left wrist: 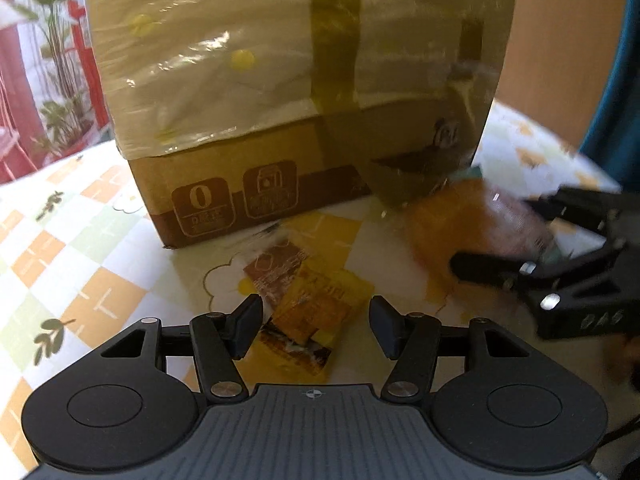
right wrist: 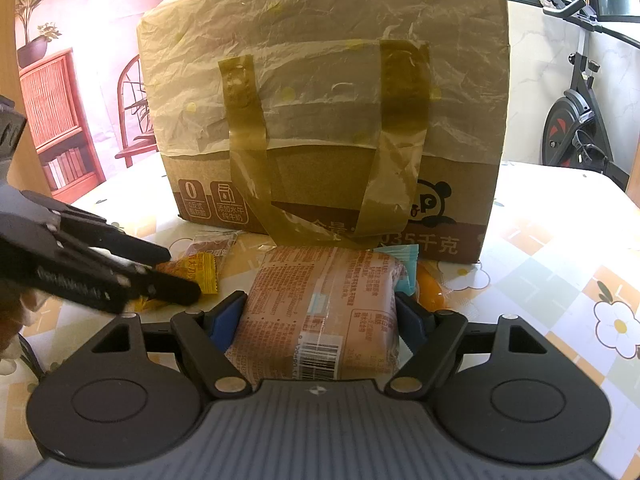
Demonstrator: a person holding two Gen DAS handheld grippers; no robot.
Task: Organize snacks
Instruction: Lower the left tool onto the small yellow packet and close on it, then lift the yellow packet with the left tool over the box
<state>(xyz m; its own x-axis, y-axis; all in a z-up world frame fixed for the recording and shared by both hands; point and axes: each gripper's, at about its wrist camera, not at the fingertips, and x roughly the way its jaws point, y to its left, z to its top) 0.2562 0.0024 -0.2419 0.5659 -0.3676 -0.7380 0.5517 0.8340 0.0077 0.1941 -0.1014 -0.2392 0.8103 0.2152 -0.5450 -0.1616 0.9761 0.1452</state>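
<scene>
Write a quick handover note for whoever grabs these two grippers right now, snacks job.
Right gripper: shut on the wrapped pastry, held in front of the cardboard box.
Left gripper: open, empty, over the small yellow packet and brown packet on the table.
A blue packet and an orange snack lie by the box.
Done: pastry grasped.
Left: place the pastry, then gather the loose snacks.

A tall brown cardboard box (right wrist: 332, 128), its top wrapped in crinkled plastic and taped with olive strips, blocks the way straight ahead on the checked floral tablecloth (right wrist: 560, 280). Small yellow and brown snack packets (left wrist: 304, 300) litter the cloth before it. Bare cloth lies open to either side of the box.
</scene>
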